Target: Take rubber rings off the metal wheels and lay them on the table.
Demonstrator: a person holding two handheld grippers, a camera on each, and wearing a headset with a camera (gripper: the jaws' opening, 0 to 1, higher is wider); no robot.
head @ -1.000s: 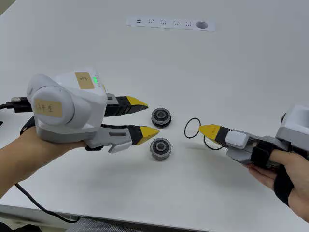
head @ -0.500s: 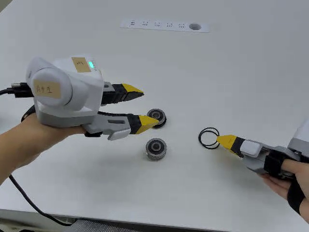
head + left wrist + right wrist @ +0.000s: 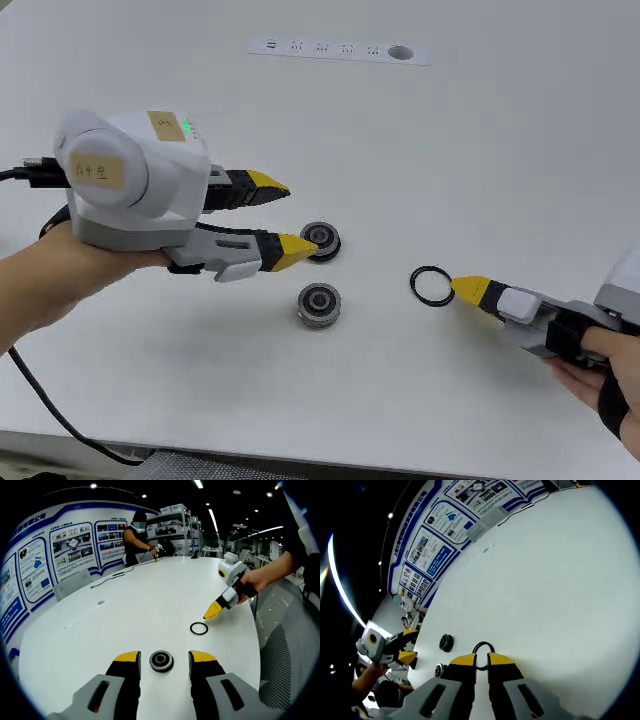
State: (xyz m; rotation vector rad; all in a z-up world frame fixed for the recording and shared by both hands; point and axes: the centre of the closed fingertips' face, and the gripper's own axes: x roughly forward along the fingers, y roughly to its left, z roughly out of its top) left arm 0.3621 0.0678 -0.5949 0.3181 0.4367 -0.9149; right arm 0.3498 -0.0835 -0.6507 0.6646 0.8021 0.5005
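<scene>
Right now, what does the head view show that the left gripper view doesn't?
Head view: a second wheel nearer you, plus the white body of the left hand-held gripper. Left gripper view: a person at the far end of the table, and wall posters. Both: the wheel ahead of the open left jaws, the rubber ring lying flat, and the right hand-held gripper beside it.

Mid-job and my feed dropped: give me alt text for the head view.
The left gripper, fingers open, hovers beside the farther metal wheel on the white table, with the nearer metal wheel in front of it. To the right, a black rubber ring lies flat, with the yellow tip of the right gripper at its edge.
</scene>
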